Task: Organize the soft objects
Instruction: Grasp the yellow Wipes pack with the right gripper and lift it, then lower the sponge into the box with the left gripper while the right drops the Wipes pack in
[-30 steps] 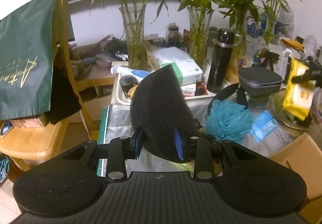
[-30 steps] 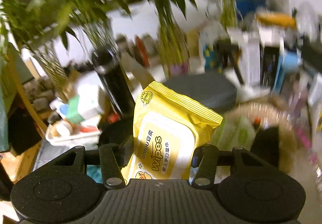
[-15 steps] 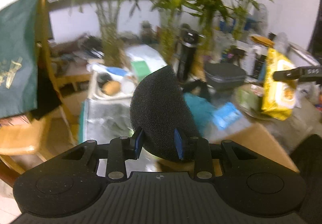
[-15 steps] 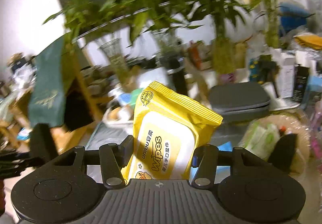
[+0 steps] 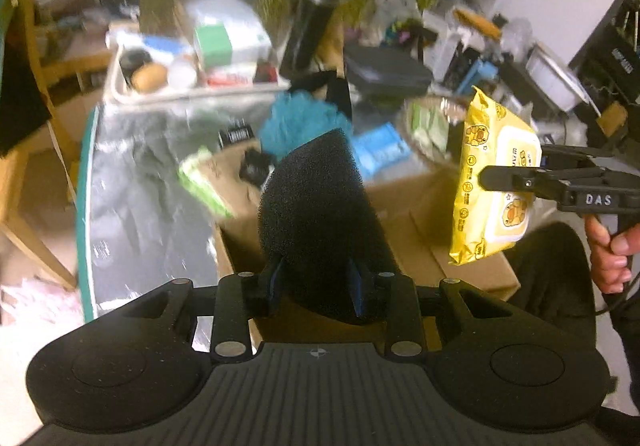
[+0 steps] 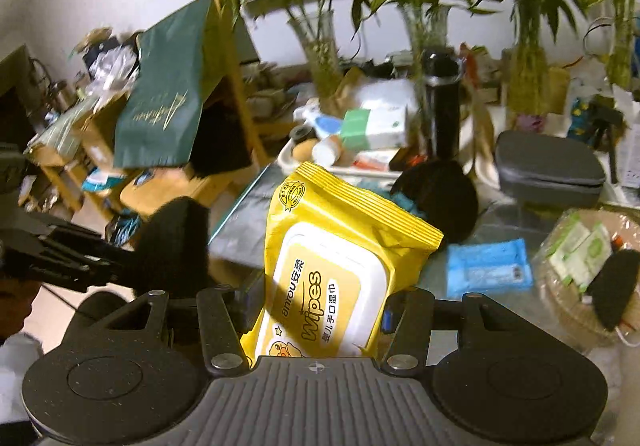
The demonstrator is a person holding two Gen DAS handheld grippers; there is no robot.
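While the left wrist view is blurred toward its far side, the left gripper (image 5: pixel 316 282) plainly has its jaws clamped on a black foam sponge (image 5: pixel 320 213), held above an open cardboard box (image 5: pixel 404 242) at the bench (image 5: pixel 140 181) edge; at three o'clock the right gripper (image 5: pixel 492 177) grips a yellow wipes pack (image 5: pixel 492 185), with a hand (image 5: pixel 608 258) on its handle. In the right wrist view, the right gripper's jaws pinch the wipes pack at centre, the sponge (image 6: pixel 172 246) sits at nine o'clock, and a blue packet (image 6: pixel 488 266) lies on the bench at three o'clock.
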